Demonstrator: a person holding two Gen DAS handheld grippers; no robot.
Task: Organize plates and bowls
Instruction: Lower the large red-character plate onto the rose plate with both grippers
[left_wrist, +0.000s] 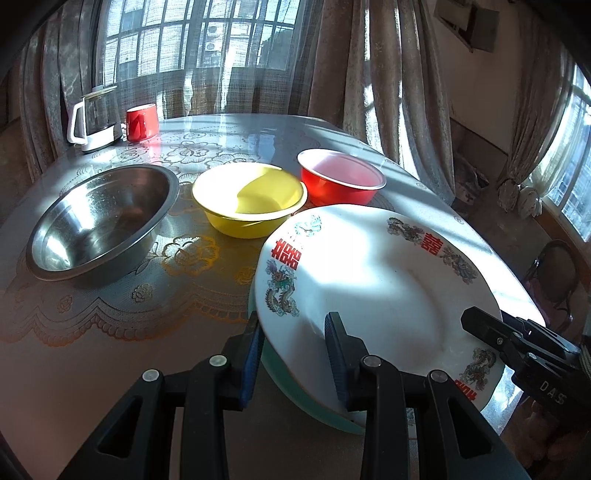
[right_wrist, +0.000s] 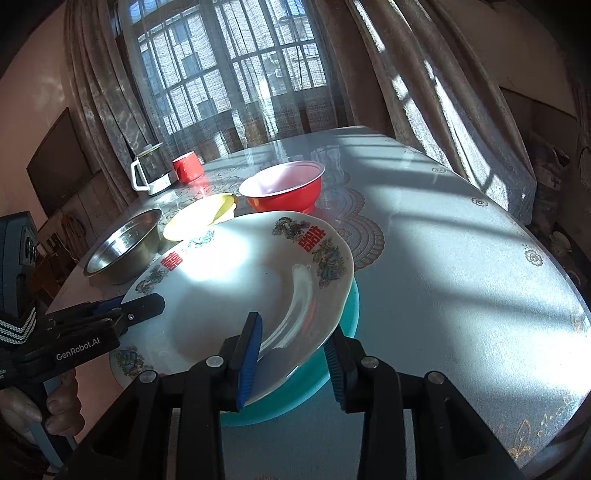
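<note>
Hand-held gripper (right_wrist: 291, 354) angled downward, straddling white plate (right_wrist: 236, 280)

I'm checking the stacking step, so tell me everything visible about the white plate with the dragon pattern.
The white plate looks like glazed ceramic, round, with a shallow well and a wide rim printed with dragons, phoenixes and red double-happiness characters. It looks empty and glossy, half in sunlight. It sits tilted over a teal plate on the table's near edge. The left claw straddles its rim on one side and the right claw on the other; whether either pad presses cannot be told. The yellow bowl stands just behind.
</note>
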